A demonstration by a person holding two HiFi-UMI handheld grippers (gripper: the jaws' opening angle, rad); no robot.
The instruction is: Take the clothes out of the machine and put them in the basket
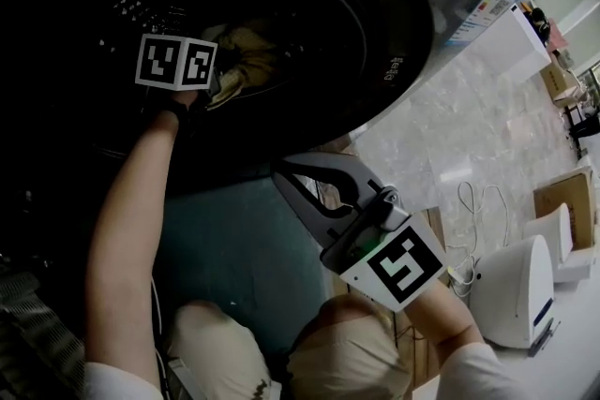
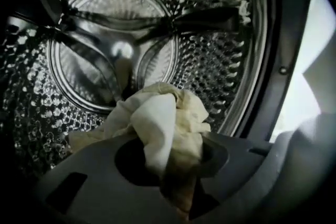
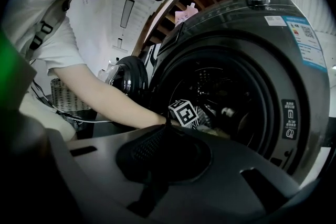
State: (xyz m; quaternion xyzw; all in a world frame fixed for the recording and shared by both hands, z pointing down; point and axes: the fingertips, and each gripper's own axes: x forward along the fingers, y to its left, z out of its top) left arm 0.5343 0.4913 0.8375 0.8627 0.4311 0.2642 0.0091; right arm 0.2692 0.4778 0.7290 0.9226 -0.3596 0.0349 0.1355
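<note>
Inside the dark washing machine [image 1: 394, 33] my left gripper [image 1: 223, 85] is shut on a cream cloth [image 1: 248, 51]. In the left gripper view the cloth [image 2: 163, 118] bunches up between the jaws of the left gripper [image 2: 167, 150], in front of the steel drum [image 2: 220, 60]. The cloth hangs a little above the drum's floor. My right gripper [image 1: 281, 171] stays outside, below the door opening, shut and empty. In the right gripper view the right gripper [image 3: 167, 126] points at the machine [image 3: 273, 60], where the left gripper's marker cube [image 3: 184, 112] shows in the opening.
The round door [image 3: 128, 78] stands open to the machine's left, and a wicker basket [image 3: 65, 97] sits behind the person's arm. On the marble floor to the right are a white appliance [image 1: 511, 290], cables [image 1: 469, 229] and a cardboard box [image 1: 567, 201].
</note>
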